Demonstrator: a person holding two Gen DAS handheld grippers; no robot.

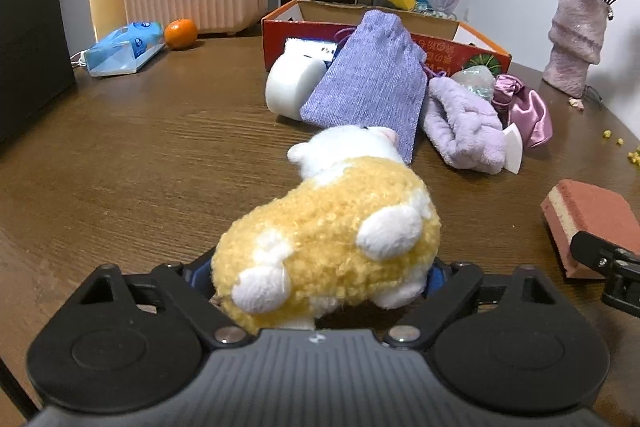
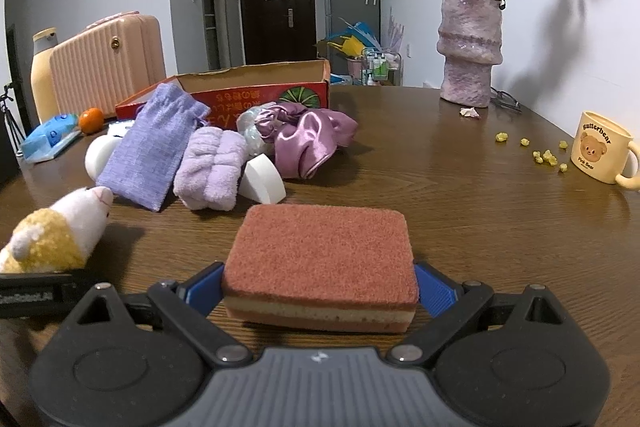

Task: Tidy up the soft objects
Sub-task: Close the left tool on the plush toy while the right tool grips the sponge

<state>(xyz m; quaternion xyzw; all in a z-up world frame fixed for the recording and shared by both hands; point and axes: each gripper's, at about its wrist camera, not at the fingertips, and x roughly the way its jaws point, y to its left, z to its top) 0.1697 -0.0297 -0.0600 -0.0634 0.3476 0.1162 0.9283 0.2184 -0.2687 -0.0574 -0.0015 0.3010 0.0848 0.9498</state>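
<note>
Risk at the left side concerns the plush toy [image 1: 328,239], which lies on the wooden table [image 1: 140,155] between the fingers of the left gripper [image 1: 320,279]. The jaws stand wide about its yellow body, and firm pad pressure cannot be confirmed, since the blue pads are largely hidden by the fleece. If the toy is lifted on pile alone, it is likely to slip out or rotate nose-down.

Farther right, the purple pouch [image 1: 366,75], the lilac towel roll [image 1: 460,125] and the satin scrunchie [image 1: 524,111] are heaped before the red cardboard box [image 1: 460,47]. A low carry toward the box is likely to drag or scatter this heap.

At the right, the pink sponge [image 2: 320,259] rests on the table between the fingers of the right gripper [image 2: 320,291]. Its blue pads sit at both sponge ends; whether they press cannot be told. Uneven closure would tilt the sponge.
</note>
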